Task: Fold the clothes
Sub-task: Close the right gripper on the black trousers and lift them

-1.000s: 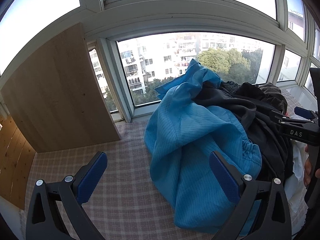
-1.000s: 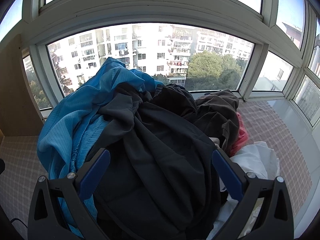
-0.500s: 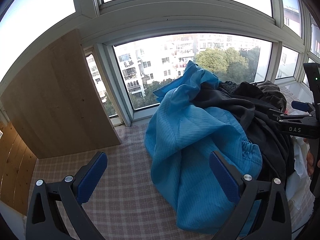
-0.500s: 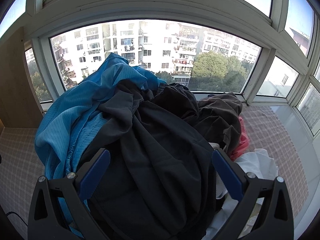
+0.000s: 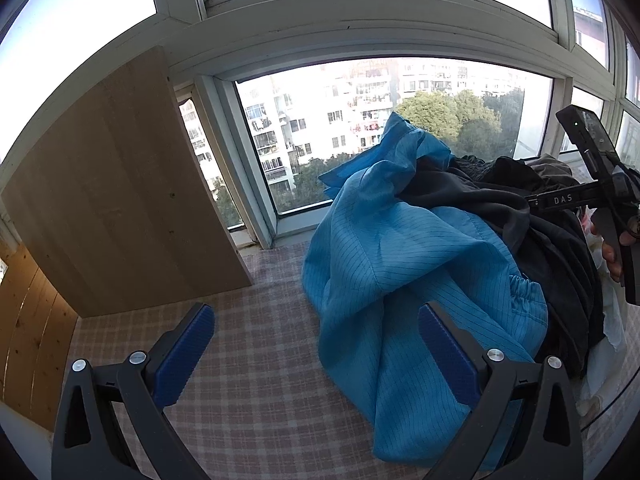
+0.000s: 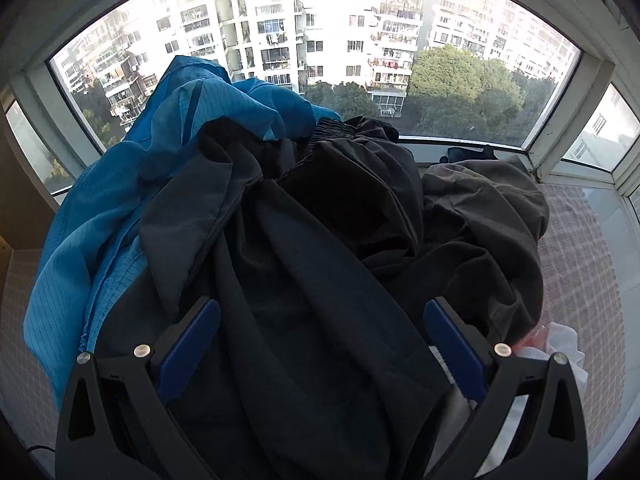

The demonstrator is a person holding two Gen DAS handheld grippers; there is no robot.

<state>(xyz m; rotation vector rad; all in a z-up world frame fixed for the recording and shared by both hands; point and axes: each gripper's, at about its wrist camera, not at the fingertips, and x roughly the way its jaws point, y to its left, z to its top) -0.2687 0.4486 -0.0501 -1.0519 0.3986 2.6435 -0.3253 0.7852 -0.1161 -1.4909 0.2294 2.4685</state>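
Note:
A heap of clothes lies on a checked cloth by the window. On its left side is a blue striped garment (image 5: 404, 280) (image 6: 120, 216). Over the middle drapes a black garment (image 6: 304, 320) (image 5: 560, 264), with a dark grey one (image 6: 480, 220) to the right. White cloth (image 6: 564, 344) and a bit of red peek out at the lower right. My left gripper (image 5: 316, 344) is open, low over the checked cloth, its right finger before the blue garment. My right gripper (image 6: 320, 340) is open, close over the black garment, holding nothing.
A wooden board (image 5: 116, 196) stands upright at the left, against the window frame (image 5: 240, 168). The checked cloth (image 5: 256, 360) (image 6: 576, 264) covers the surface on both sides of the heap. A hand (image 5: 612, 256) holds the right gripper's body at the left wrist view's right edge.
My right gripper has moved forward and down toward the heap, so the black garment fills more of its view. The left gripper's view has shifted only slightly.

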